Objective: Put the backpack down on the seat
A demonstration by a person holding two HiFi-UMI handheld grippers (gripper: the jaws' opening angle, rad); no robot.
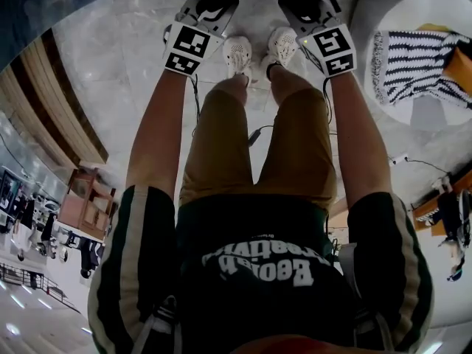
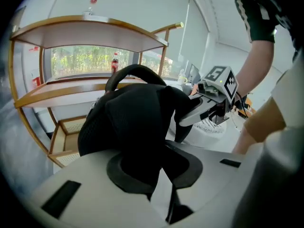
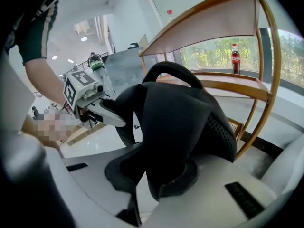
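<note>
Black fabric of the backpack (image 2: 137, 122) fills the gap of both tools: the left gripper (image 2: 152, 170) is clamped on one side of it, and the right gripper (image 3: 152, 175) is clamped on the other. The backpack hangs clear of the floor in front of the person's shoes (image 1: 258, 50), carried only by the two grips.

Task status: incomplete. The load is up; transfer and set-down remain. A round white surface (image 1: 420, 116) at the head view's right edge, bearing a striped cloth (image 1: 417, 65), is judged to be the seat. It stands well apart from the load.

Orientation: the carry handle (image 2: 135, 72) points up and the long axis is near vertical. The mesh back panel (image 3: 218, 132) faces the wooden shelf (image 3: 228, 84), away from the person.
</note>
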